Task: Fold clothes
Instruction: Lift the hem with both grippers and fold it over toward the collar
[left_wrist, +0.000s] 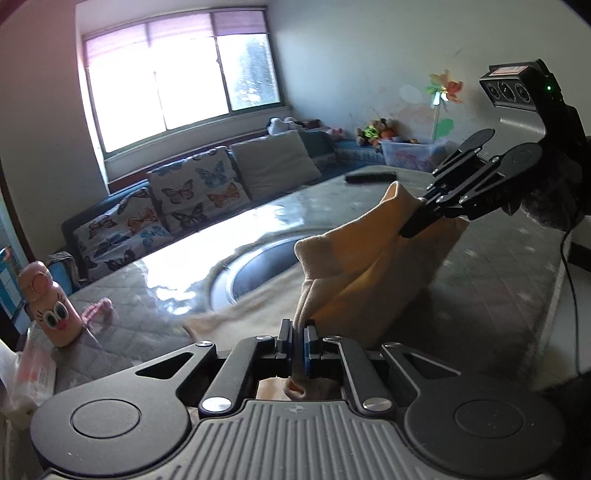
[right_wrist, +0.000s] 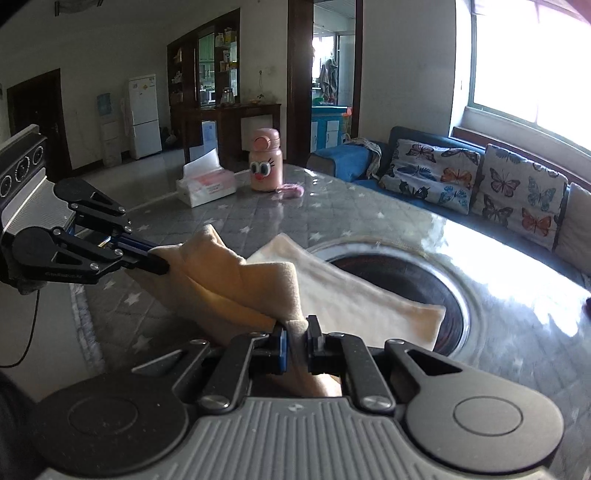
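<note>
Where the two wrist views begin, nearest the lenses: left hand-held gripper (left_wrist: 299, 341), jaws clenched on a bunched edge of the cream garment (left_wrist: 369, 266); cloth passes between the pads and hangs below them. Right hand-held gripper (right_wrist: 295, 338), likewise clenched on another bunched edge of the same garment. Each unit also appears in the other's view, the right one at upper right of the left view, the left one at left of the right view, both with closed fingers gripping cloth.

Garment: soft, cream to pale orange, lifted between the two grippers in a sagging fold; its far portion lies flat on the bench (right_wrist: 498, 332), partly covering the dark circular recess (right_wrist: 406, 280) with metal rim set into the bench top.

Bench: large, covered with grey quilted star-patterned cloth, glossy under window glare.

Mid-distance on the bench: pink cartoon-faced bottle (right_wrist: 265, 160), upright; pink strap (right_wrist: 291, 190) lying just beside its base; tissue pack (right_wrist: 207, 184) near it to one side. Dark flat object (left_wrist: 369, 176) on the bench's far part, type not discernible.

Beyond the bench: blue sofa (right_wrist: 343, 157) with butterfly-print cushions (right_wrist: 476, 184); window (left_wrist: 181, 81) above it; white refrigerator (right_wrist: 143, 116) and dark wood shelving (right_wrist: 207, 74) at the far wall; plush toys (left_wrist: 376, 133) in the corner.
</note>
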